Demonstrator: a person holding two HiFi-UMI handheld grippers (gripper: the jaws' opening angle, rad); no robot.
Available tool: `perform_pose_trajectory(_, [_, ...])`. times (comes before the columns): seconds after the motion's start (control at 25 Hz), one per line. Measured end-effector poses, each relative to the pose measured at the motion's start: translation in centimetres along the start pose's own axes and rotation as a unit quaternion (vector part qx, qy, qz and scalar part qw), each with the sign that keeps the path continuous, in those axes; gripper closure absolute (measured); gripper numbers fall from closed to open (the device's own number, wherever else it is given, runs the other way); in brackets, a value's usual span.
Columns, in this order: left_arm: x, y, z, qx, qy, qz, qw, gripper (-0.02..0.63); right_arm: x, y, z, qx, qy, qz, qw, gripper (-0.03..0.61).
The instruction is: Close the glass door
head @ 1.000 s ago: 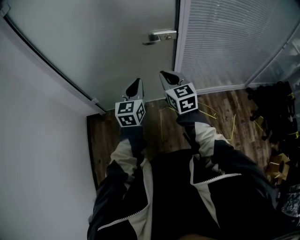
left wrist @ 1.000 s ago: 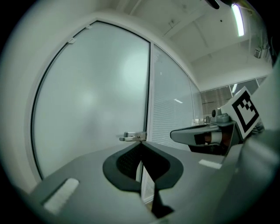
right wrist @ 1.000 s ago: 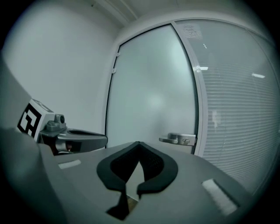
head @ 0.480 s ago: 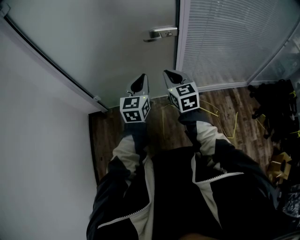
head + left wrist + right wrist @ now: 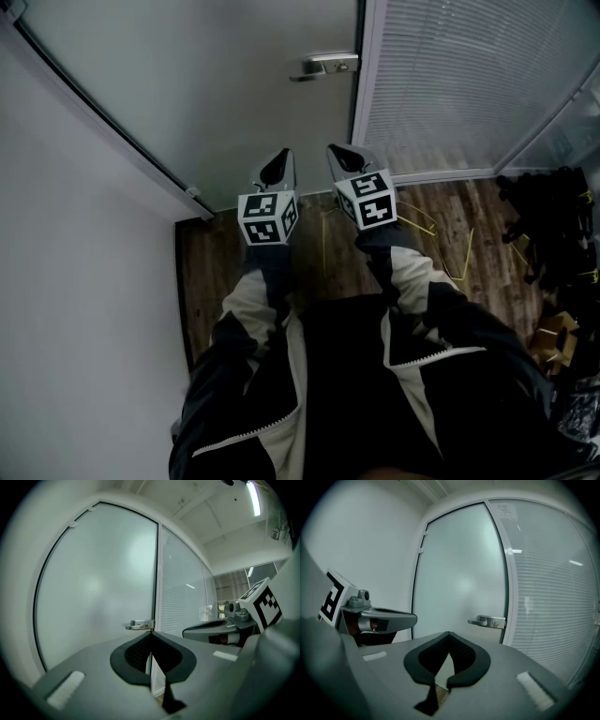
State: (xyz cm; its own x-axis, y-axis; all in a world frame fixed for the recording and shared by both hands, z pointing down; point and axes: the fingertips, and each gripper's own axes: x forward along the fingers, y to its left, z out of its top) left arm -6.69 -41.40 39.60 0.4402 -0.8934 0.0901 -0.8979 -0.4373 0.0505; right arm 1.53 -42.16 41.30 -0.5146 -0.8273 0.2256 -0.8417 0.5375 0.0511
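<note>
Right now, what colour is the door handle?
Silver metal door handle, clearest in the right gripper view.

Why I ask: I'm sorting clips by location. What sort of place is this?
Probably an office interior: a frosted glass door with a metal lever handle, a glazed wall with slatted blinds right beside it, and a wood-look floor.

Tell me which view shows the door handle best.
The right gripper view: the door handle is largest there, seen level, with lever and plate clear. The left gripper view shows the handle smaller. The head view shows it small, from above, near the picture's top.
</note>
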Motion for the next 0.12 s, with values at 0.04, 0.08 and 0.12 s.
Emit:
perform_pose_trajectory(0.04, [-0.03,-0.09,-0.06,0.001,0.0,0.001,1.0,0.611,-0.1,0.0,-0.08,-0.001,0.001,0.001,1.0,0.577])
perform_pose_trajectory(0.08, [-0.07,-0.18,-0.1,0.002,0.001,0.001,1.0,0.611,-0.18,0.0,-0.17,-0.001,0.001,0.002,1.0,0.577])
perform_pose_trajectory(0.12, [-0.12,-0.29,-0.15,0.003,0.001,0.001,1.0,0.611,-0.26,-0.01,-0.27,-0.001,0.001,0.003,1.0,0.577])
